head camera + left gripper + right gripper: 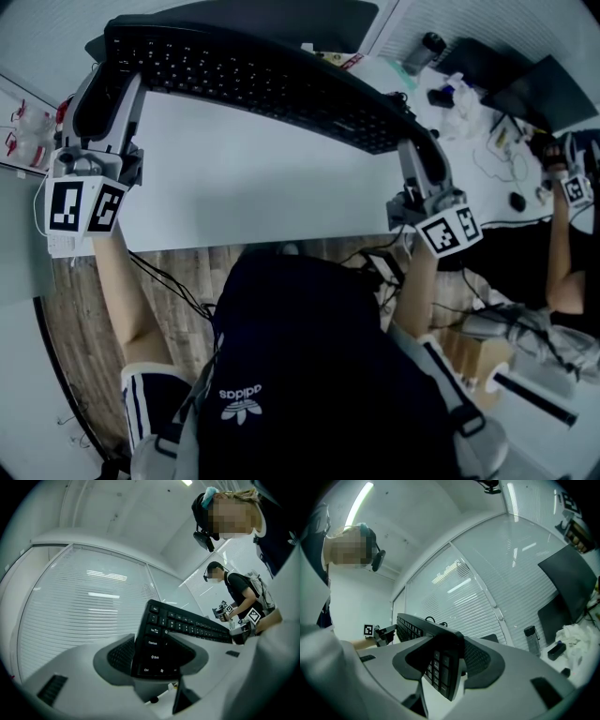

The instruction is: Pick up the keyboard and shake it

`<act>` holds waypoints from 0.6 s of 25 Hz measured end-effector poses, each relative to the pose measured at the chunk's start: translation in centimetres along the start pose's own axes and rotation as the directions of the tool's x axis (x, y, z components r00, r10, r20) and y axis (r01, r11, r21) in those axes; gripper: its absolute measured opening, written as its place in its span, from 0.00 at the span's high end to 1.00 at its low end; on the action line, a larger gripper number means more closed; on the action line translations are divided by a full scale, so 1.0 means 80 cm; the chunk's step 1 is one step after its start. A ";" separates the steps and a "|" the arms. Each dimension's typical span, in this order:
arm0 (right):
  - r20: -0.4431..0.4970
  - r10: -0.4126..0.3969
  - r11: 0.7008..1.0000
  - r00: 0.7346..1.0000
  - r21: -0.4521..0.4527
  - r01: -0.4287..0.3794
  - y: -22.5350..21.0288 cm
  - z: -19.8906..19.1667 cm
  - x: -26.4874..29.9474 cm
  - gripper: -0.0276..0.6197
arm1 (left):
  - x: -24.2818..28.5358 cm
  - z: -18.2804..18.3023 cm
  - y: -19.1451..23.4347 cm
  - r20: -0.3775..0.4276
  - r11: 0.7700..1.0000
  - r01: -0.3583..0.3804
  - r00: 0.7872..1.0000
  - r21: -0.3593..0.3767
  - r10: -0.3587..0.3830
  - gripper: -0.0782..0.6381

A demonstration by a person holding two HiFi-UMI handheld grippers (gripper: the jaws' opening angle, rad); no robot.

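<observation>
- A bottle (428, 47) with a dark cap stands upright at the far right of the desk (253, 183). What it holds cannot be made out.
- The desk is white and bare in the middle. Its right end is cluttered with a crumpled white cloth (461, 105), cables and small dark items.
- A dark monitor (551, 89) stands at that cluttered end.
- The floor (178, 272) under the near edge of the desk is wood-patterned.
- Pale blinds (89, 597) behind glass panels close the room beyond the desk.
- A second person (562, 248) stands at the right, holding a tool with a square marker on it.
- The black keyboard (253, 80) is held in the air above the far part of the desk, clear of its top.
- Its long axis runs left to right across the head view, with the right end lower in the picture.
- Its keys face up toward the head camera.
- The left hand-held gripper (105, 61) is clamped on the keyboard's left end, where the Ctrl and Shift keys sit between its jaws.
- The right hand-held gripper (412, 136) is clamped on the keyboard's right end, with the number keys between its jaws.
</observation>
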State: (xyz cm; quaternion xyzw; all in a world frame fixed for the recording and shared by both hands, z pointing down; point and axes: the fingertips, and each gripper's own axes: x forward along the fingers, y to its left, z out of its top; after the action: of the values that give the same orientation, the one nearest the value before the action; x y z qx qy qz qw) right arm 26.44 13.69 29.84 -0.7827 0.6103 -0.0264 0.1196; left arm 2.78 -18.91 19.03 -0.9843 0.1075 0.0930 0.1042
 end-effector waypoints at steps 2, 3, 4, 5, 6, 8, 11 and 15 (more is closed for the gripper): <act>0.001 -0.004 1.000 1.000 0.005 0.004 -0.001 -0.001 0.000 0.69 | 0.000 -0.001 0.000 -0.002 1.000 -0.001 1.000 0.000 0.001 0.59; -0.002 -0.006 1.000 1.000 0.004 0.006 -0.002 -0.002 0.000 0.69 | 0.000 -0.001 0.001 -0.003 1.000 -0.001 1.000 -0.001 0.001 0.59; -0.005 -0.008 1.000 1.000 0.002 0.008 -0.003 -0.003 -0.001 0.69 | 0.000 -0.002 0.001 -0.005 1.000 -0.001 1.000 -0.001 0.001 0.59; -0.008 -0.009 1.000 1.000 0.001 0.009 -0.003 -0.003 -0.001 0.69 | 0.000 -0.002 0.001 -0.006 1.000 -0.001 1.000 -0.001 0.001 0.59; -0.009 -0.009 1.000 1.000 0.004 0.009 -0.003 -0.004 -0.001 0.69 | 0.001 -0.002 0.001 -0.006 1.000 -0.001 1.000 -0.001 0.001 0.59; -0.008 -0.011 1.000 1.000 0.004 0.011 -0.004 -0.003 -0.001 0.68 | 0.001 -0.002 0.001 -0.007 1.000 -0.001 1.000 0.000 0.001 0.59; -0.011 -0.017 1.000 1.000 -0.003 0.017 -0.005 -0.003 -0.001 0.68 | 0.001 -0.002 0.001 -0.007 1.000 -0.001 1.000 -0.001 0.001 0.59; -0.015 -0.014 1.000 1.000 0.006 0.014 -0.004 -0.005 -0.001 0.69 | 0.001 -0.002 0.001 -0.008 1.000 -0.002 1.000 -0.002 0.002 0.59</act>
State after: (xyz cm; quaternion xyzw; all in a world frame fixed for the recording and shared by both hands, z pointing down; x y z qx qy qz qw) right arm 26.66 13.74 30.27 -0.7864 0.6055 -0.0352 0.1173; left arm 2.85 -19.06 19.15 -0.9847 0.1087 0.0894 0.1029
